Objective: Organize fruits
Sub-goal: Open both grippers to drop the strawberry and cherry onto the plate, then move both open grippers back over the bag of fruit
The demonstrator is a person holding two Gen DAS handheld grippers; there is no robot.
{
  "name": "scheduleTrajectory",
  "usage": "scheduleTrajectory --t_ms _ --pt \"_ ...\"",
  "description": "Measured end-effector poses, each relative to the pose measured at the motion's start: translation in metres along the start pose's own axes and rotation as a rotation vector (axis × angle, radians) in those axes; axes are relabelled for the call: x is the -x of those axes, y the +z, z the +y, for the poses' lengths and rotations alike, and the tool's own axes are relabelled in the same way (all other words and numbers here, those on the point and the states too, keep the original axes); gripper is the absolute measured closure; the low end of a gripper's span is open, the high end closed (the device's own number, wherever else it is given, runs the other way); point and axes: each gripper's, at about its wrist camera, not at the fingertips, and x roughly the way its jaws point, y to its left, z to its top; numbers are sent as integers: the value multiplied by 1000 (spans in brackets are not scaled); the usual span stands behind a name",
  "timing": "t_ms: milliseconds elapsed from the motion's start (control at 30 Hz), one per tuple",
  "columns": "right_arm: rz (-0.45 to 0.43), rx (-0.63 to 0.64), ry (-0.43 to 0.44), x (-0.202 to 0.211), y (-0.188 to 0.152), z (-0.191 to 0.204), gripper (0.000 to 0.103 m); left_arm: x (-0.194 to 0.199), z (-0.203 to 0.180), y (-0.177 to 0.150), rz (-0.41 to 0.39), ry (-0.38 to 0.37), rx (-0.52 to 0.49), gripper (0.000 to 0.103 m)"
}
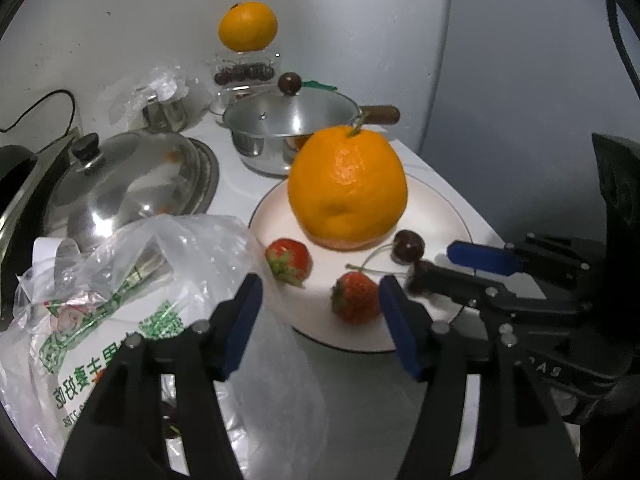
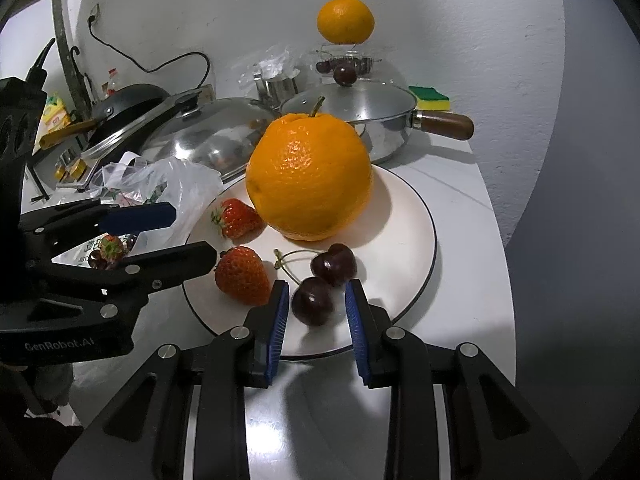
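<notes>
A white plate [image 1: 432, 208] [image 2: 400, 220] holds a big orange [image 1: 348, 188] [image 2: 308, 176], two strawberries and two dark cherries. My left gripper [image 1: 320, 312] [image 2: 192, 236] stands open over the plate's near edge. The nearer strawberry [image 1: 356, 298] [image 2: 240, 274] lies on the plate just inside its right pad, untouched. The other strawberry [image 1: 288, 260] [image 2: 240, 218] sits beside the orange. My right gripper [image 2: 316, 300] [image 1: 434, 266] is narrow, its blue pads close against one cherry [image 2: 312, 300] [image 1: 416, 284] that rests on the plate. The second cherry [image 2: 334, 264] [image 1: 408, 246] lies just beyond.
A clear plastic bag [image 1: 140, 280] [image 2: 172, 180] with more fruit lies left of the plate. Behind stand a lidded steel pot [image 1: 292, 124] [image 2: 360, 108], a domed steel lid [image 1: 128, 172] and another orange [image 1: 248, 26] [image 2: 346, 20] on a clear box. The table edge [image 2: 496, 240] runs close on the right.
</notes>
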Motion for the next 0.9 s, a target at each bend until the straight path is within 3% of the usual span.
scheduleTrajectory --t_ms 767,833,900 --pt "-53 9 -17 33 -2 25 71 49 10 -14 -62 22 37 40" --pt "-54 6 -20 35 -3 28 69 53 12 -17 -68 22 43 40" --pt "-55 1 -17 38 -4 29 60 58 14 -20 -77 23 52 39"
